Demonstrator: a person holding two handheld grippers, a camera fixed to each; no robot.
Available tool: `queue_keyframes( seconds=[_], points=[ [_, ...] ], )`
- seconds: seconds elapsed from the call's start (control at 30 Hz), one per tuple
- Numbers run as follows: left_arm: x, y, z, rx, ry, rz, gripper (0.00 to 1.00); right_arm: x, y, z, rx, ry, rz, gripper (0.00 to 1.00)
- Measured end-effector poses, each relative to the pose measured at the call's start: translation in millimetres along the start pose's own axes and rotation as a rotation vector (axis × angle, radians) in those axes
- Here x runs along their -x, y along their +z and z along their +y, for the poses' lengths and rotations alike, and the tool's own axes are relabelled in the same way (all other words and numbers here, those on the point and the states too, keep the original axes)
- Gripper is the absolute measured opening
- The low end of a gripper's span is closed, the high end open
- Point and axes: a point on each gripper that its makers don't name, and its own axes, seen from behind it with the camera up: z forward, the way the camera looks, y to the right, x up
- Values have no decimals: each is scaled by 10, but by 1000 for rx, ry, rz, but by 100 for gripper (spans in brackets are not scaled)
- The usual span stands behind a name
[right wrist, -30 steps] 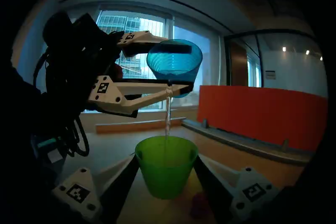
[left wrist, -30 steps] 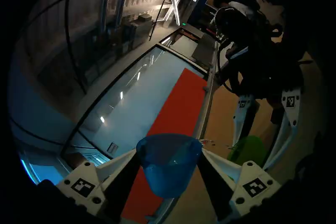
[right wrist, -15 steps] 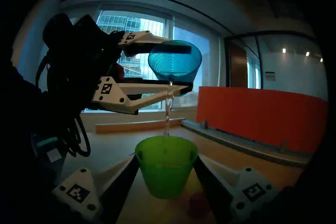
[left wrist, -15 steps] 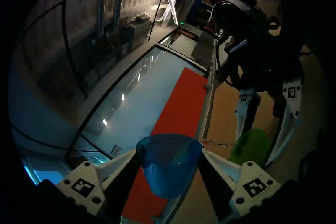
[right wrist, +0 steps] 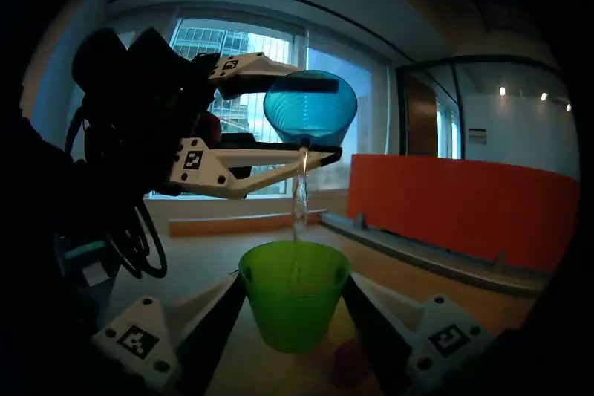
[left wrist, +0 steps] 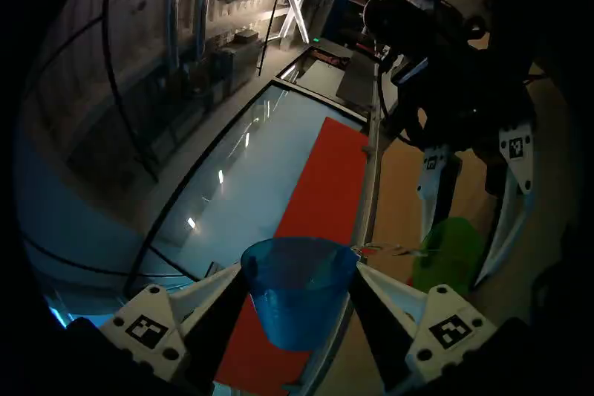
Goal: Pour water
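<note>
Dimly, below green cup (right wrist: 294,303) and blue cup (right wrist: 310,108), a blurred purple blob (right wrist: 347,363)

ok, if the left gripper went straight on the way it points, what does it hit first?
Left gripper, shut on the blue cup, aims at the red partition: likely first contact. Gap looks free, though depth is unclear.

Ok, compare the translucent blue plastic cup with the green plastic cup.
The translucent blue plastic cup is tipped over; the green plastic cup stands upright. The blue cup hangs above the green cup. A thin water stream leaves the blue cup and falls into the green cup. Both are tapered tumblers, blue clamped in the left gripper, green in the right gripper.
</note>
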Motion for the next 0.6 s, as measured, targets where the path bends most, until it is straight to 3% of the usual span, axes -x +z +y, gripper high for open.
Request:
queue_keyframes(
  seconds=[0.6],
  points=[
    [-33,-59,-119,-20,85,-1,86,-3,5,0,4,-2,6,90]
  ],
)
